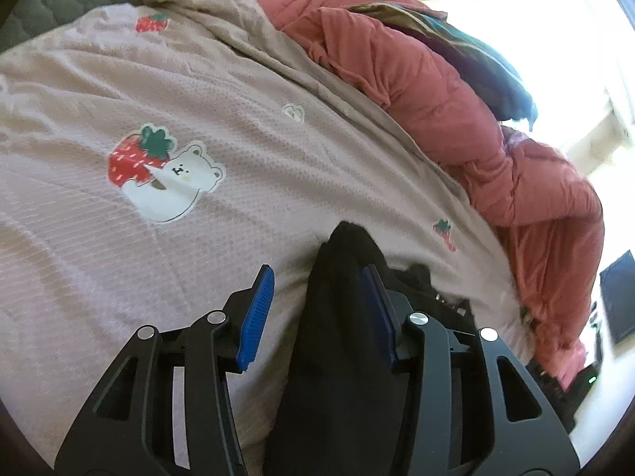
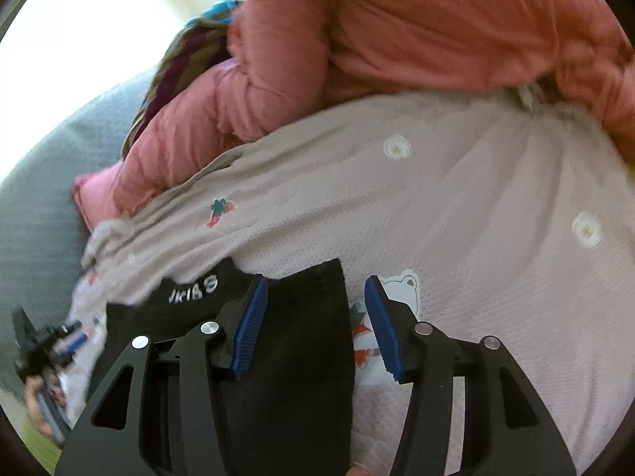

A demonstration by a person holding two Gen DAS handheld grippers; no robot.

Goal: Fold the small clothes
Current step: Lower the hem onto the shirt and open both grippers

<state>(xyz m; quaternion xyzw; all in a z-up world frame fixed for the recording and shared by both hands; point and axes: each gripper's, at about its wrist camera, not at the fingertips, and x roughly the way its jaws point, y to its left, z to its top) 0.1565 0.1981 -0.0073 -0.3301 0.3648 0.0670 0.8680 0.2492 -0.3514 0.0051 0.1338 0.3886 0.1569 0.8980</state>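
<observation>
Two grippers, the left gripper [image 1: 317,313] and right gripper [image 2: 315,325], are spread wide over the black cloth [image 1: 341,341] on the strawberry blanket [image 1: 198,91]; each should pinch an edge, then lift together.

Black garment [image 2: 293,357] cut off at the bottom edge, white lettering [image 2: 192,289] unreadable (partly creased), other gripper [image 2: 43,349] motion-blurred, window glare overexposed.

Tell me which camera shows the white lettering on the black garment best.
The right wrist view: the white lettering sits in plain sight on the black garment, left of the open right gripper. The left wrist view shows the garment only as plain dark fabric between the open left gripper's fingers, no lettering.
</observation>
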